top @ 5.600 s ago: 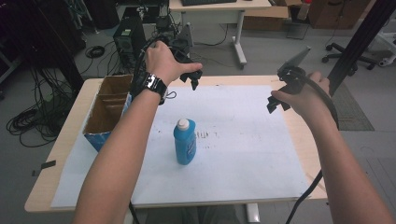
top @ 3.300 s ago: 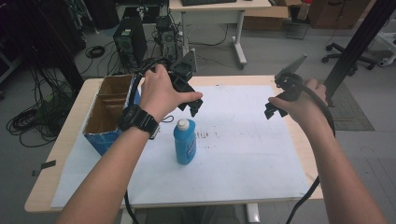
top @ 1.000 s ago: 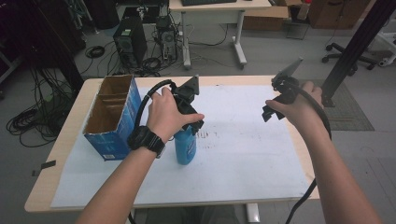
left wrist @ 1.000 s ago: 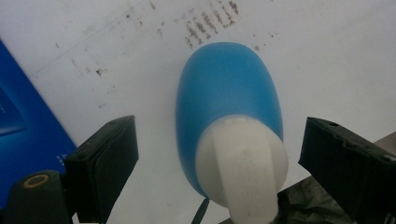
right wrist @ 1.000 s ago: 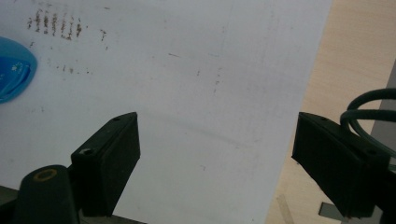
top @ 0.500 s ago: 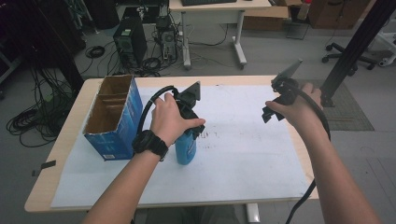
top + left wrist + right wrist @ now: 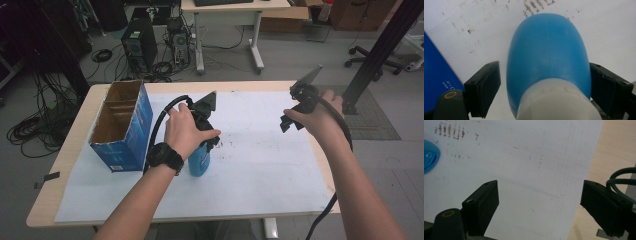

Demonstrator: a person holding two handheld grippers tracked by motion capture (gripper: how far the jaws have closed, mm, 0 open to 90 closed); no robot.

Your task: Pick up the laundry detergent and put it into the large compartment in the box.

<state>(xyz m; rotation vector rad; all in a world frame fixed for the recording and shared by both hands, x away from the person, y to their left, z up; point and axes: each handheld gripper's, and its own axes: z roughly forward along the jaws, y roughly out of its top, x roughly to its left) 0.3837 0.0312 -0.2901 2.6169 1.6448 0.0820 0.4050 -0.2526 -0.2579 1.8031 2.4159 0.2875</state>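
Observation:
A blue bottle [image 7: 200, 161] with a white cap stands upright on the white paper near the table's middle. My left gripper [image 7: 210, 141] comes down over its top. In the left gripper view the jaws of that gripper [image 7: 544, 68] straddle the bottle's [image 7: 549, 50] shoulder. A gap shows at the left jaw, and the right jaw is at or near the bottle's side. My right gripper [image 7: 289, 121] hovers open over the paper's right part, with nothing between its jaws [image 7: 540, 186]. An edge of the bottle [image 7: 429, 155] shows far left in the right gripper view.
An open blue cardboard box [image 7: 122, 125] stands on the table's left part, close to the bottle. White paper [image 7: 260, 165] covers most of the wooden table [image 7: 80, 130]. Computer towers, cables and a desk stand on the floor beyond the far edge.
My left gripper has moved from the table's far side down over the bottle's top, jaws either side of it. The right gripper has drifted slightly left and stays open.

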